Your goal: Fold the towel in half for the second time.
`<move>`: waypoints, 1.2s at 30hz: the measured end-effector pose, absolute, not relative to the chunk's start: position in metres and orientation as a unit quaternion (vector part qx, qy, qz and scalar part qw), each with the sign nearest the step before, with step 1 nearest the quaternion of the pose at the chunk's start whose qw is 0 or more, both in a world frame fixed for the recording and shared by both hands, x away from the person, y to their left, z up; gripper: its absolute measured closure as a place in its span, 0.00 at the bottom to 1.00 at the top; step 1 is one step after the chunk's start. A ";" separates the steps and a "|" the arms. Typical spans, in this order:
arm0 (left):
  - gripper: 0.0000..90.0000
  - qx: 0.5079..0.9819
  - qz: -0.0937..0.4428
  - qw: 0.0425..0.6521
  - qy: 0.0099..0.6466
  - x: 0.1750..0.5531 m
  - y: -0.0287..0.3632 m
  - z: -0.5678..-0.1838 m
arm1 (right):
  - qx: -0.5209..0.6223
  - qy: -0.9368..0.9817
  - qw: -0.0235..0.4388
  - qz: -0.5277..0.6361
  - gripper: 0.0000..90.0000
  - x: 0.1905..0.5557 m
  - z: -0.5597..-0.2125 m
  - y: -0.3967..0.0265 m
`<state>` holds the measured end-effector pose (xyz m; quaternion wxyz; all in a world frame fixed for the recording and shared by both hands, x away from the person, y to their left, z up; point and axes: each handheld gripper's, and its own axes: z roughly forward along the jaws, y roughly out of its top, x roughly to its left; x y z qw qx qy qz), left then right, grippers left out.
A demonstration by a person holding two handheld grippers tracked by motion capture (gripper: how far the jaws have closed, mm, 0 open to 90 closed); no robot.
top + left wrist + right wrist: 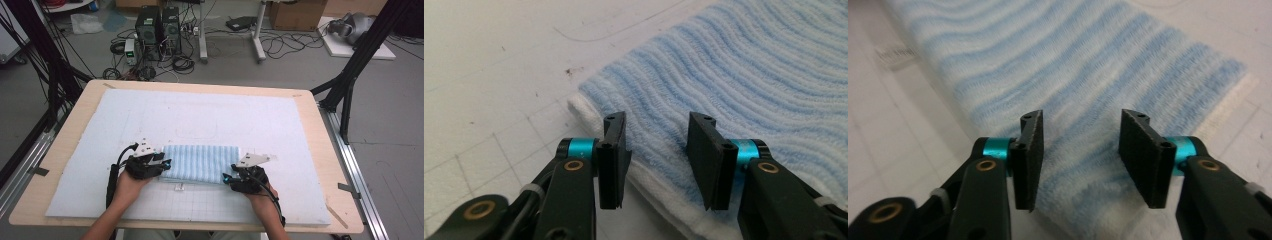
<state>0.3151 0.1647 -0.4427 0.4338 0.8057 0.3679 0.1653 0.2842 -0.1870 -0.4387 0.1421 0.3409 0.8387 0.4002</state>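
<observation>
In the high view, a folded blue-striped towel [201, 163] lies flat on the white mat [200, 115] that covers the counter [65, 145], near the person's edge. The left tool [164, 164] sits at the towel's left end and the right tool [227, 177] at its right near corner, probably so that both ends can be taken at once and the cloth lifted or folded evenly.

In the left gripper view, the left tool's jaws stand apart over the towel's white hem [649, 180]. They are released, and nothing is pinched between them.

In the right gripper view, the right tool [1080, 150] is also released, with its jaws spread above the striped cloth [1073, 75]. The pads hang just over the fabric, seemingly lined up to close on its edge.
</observation>
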 end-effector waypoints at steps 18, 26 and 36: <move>0.66 0.792 0.160 0.431 0.402 0.360 0.167 -0.449 | 0.413 0.814 0.169 0.371 0.74 0.352 -0.439 -0.186; 0.64 0.779 0.137 0.484 0.375 0.332 0.179 -0.436 | 0.383 0.801 0.145 0.436 0.68 0.327 -0.429 -0.195; 0.65 0.807 0.115 0.478 0.328 0.301 0.182 -0.446 | 0.341 0.834 0.142 0.409 0.65 0.290 -0.441 -0.204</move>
